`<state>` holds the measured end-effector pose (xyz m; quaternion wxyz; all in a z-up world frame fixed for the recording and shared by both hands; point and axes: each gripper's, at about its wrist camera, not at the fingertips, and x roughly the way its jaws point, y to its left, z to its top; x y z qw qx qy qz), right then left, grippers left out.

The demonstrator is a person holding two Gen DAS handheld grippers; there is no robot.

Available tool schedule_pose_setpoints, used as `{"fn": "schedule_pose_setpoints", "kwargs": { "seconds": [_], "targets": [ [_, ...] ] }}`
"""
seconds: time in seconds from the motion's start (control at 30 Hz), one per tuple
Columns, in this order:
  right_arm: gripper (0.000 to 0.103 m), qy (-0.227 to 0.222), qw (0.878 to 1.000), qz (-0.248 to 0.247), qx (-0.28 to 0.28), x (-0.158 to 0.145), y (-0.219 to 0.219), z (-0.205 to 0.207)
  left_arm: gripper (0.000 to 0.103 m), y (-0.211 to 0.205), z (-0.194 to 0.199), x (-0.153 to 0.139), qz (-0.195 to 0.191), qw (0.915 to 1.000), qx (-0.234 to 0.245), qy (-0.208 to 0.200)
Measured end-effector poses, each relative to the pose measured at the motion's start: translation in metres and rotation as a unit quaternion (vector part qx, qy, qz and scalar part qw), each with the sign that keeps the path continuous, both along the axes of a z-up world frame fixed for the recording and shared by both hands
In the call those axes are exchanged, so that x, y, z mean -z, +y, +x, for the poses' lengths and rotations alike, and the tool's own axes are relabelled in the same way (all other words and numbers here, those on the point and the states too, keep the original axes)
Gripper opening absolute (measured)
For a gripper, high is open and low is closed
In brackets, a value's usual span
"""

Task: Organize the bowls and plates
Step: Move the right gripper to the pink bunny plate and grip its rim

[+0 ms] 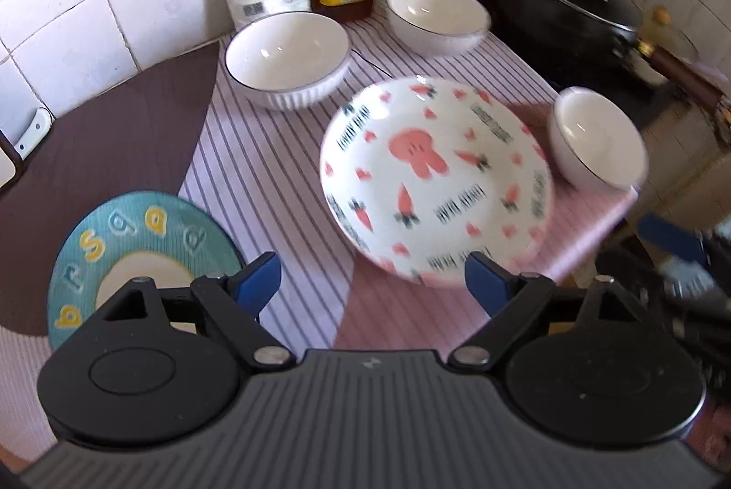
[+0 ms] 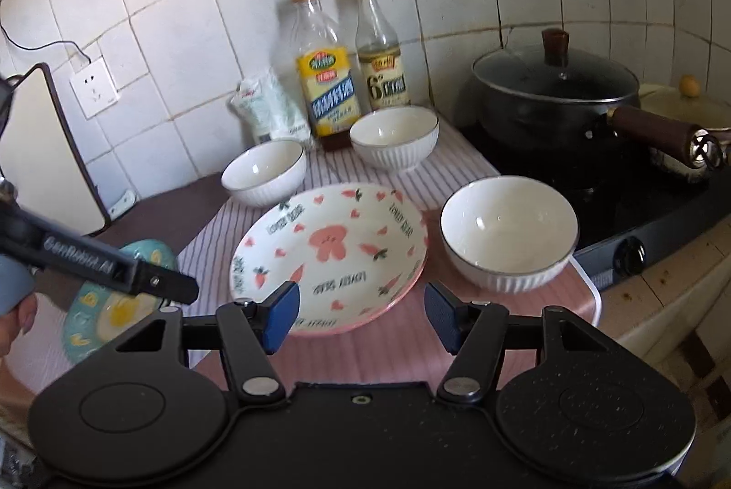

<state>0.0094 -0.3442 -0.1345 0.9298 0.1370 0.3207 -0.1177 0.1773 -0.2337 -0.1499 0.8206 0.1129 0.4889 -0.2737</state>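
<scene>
On the striped cloth (image 2: 320, 169) covering the surface sits the rabbit-print plate (image 2: 331, 254), with three white bowls around it: one just to its right (image 2: 507, 233), two behind it toward the tiled wall (image 2: 264, 171) (image 2: 394, 137). A teal lettered plate (image 1: 137, 256) lies off the cloth to the left, partly hidden beneath the left gripper (image 1: 372, 283), whose jaws stand wide apart over the cloth, holding nothing. The right gripper (image 2: 361, 318) hovers near the rabbit plate's front rim, jaws likewise wide and empty. Two bottles (image 2: 324, 78) (image 2: 381, 64) and a white packet (image 2: 269, 110) stand by the wall; a lidded black pot (image 2: 555, 96) rests on the stove (image 2: 648, 224).
</scene>
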Motion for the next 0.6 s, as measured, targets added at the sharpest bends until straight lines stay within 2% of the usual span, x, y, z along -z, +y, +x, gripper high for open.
{"fn": "schedule_pose_setpoints", "kwargs": {
  "seconds": [0.17,0.33,0.47,0.6],
  "targets": [
    [0.066,-0.018,1.000,-0.009,0.003,0.034,-0.007,0.016,0.089,-0.012,0.031,0.031,-0.006,0.9995,-0.030,0.003],
    [0.066,-0.017,1.000,0.012,0.014,0.062,-0.017,0.028,0.089,-0.026,0.051,0.049,-0.006,0.9998,-0.017,0.002],
    [0.066,-0.044,0.997,0.035,0.046,0.082,-0.017,0.029,0.089,-0.033,0.064,0.063,0.006,0.9997,-0.022,0.002],
    [0.066,-0.042,0.996,0.056,0.062,0.092,-0.019,0.033,0.085,-0.034,0.072,0.074,0.009,0.9997,-0.008,0.021]
  ]
}}
